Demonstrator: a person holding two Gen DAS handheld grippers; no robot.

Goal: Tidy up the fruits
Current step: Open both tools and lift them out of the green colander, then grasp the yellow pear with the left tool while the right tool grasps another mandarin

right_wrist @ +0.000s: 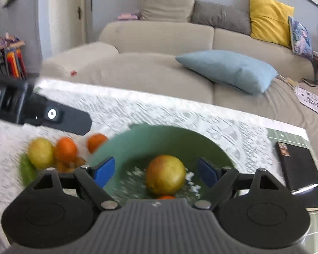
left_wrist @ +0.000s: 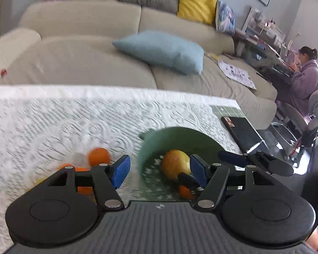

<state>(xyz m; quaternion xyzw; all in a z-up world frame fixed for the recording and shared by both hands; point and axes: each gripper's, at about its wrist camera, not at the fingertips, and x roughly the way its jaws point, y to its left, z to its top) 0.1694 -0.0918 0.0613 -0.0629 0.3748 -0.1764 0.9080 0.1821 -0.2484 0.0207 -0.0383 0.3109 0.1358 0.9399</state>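
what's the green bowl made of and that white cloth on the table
Green bowl: looks like glazed ceramic or melamine, a smooth matte-green wall with white speckles inside; blur leaves it open. White cloth: seemingly lace or embossed vinyl, going by its raised scalloped pattern.

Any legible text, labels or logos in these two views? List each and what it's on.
"AI": white letters on the left tool's black body at the frame's edge, cut off, likely part of a longer word.
Small white logo on the right tool housing: a mark only, no letters.
Printed sheet on the sofa: too blurred.
Sticker on the black box: too small.
Books on the shelf: unreadable.
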